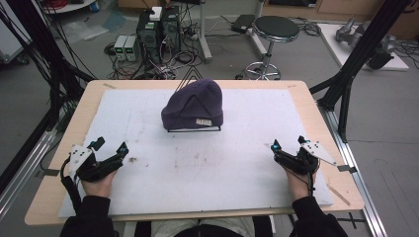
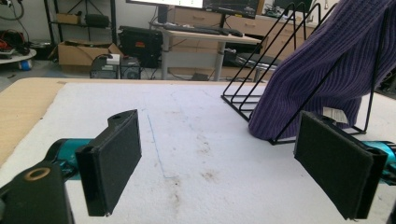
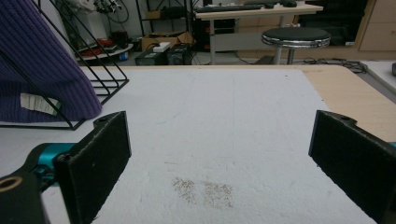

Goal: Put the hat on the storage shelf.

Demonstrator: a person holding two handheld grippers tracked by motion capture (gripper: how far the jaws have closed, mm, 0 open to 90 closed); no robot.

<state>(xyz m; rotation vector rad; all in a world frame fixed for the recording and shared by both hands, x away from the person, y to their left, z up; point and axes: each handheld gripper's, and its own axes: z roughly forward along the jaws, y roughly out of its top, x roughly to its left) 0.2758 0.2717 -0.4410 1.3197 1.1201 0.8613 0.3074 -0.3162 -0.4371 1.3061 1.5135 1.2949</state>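
High view shows the left gripper (image 1: pixel 109 146) and right gripper (image 1: pixel 288 144), both with jaws spread wide and holding nothing, resting on the white mat (image 1: pixel 247 168) nearer than the purple beanie (image 1: pixel 193 104), which is draped over a black wire rack (image 2: pixel 252 79) toward the mat's far middle.

No legible text — beanie (image 1: pixel 193 105) tag (image 1: pixel 203 122) too blurred

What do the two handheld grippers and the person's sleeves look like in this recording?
Both the left gripper and the right gripper are black with teal parts near the jaws, which are flat, rectangular and faced with black padding. Each carries a grey three-cornered plate on top and trails a black cable. The person's sleeves are black.
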